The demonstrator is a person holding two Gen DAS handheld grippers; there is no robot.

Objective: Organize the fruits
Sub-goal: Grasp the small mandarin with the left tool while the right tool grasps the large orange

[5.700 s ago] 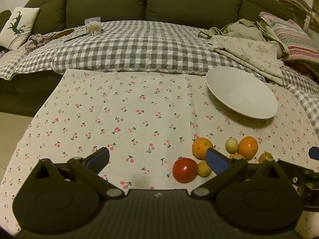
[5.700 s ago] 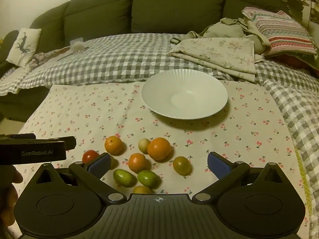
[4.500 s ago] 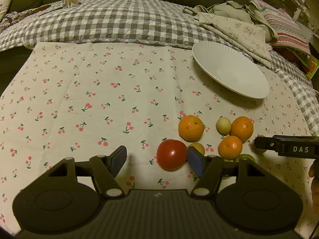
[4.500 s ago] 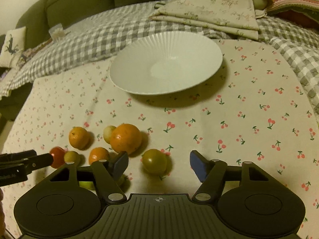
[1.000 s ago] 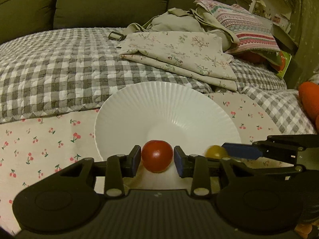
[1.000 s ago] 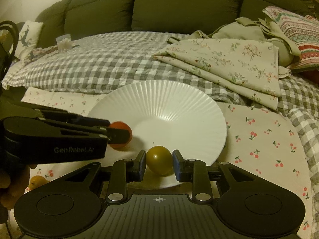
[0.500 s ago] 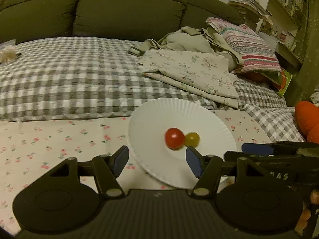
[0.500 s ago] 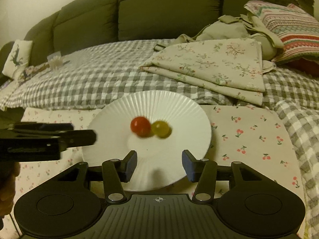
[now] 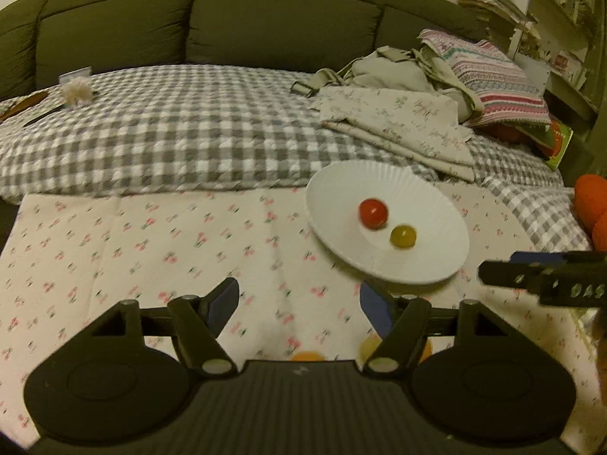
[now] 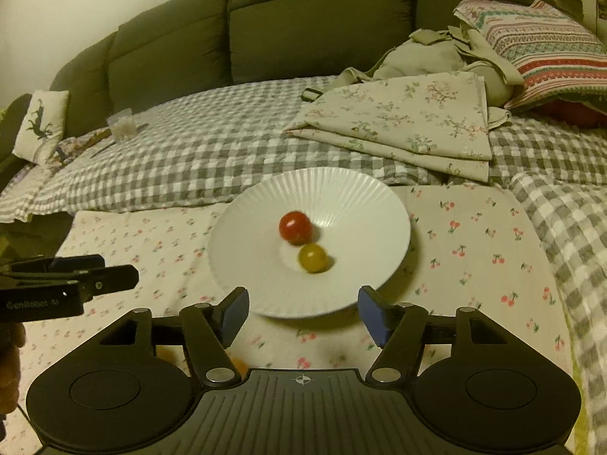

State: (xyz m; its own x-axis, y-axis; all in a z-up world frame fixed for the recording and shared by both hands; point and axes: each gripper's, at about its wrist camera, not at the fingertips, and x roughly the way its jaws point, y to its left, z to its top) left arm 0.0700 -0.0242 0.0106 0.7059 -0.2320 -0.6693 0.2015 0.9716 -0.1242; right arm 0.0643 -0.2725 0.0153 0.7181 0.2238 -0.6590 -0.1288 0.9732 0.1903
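Note:
A white ribbed plate (image 9: 334, 189) (image 10: 246, 273) sits on the cherry-print cloth. A red tomato (image 9: 373, 212) (image 10: 294, 226) and a yellow-green fruit (image 9: 403, 236) (image 10: 313, 258) lie in it, close together. My left gripper (image 9: 299, 305) is open and empty, over the cloth left of and nearer than the plate. My right gripper (image 10: 303, 313) is open and empty, at the plate's near rim. Orange fruits (image 9: 307, 355) (image 10: 238, 364) peek out from under each gripper's body, mostly hidden.
A grey checked blanket (image 9: 170, 132) covers the sofa seat behind the cloth. Folded floral fabric (image 10: 409, 121) and a striped pillow (image 10: 538, 45) lie at the back right. The other gripper shows at the right edge (image 9: 546, 276) and at the left edge (image 10: 64, 284).
Both grippers have drawn back from the plate and stand wider open. The tomato and the yellow-green fruit have rolled a little in the plate.

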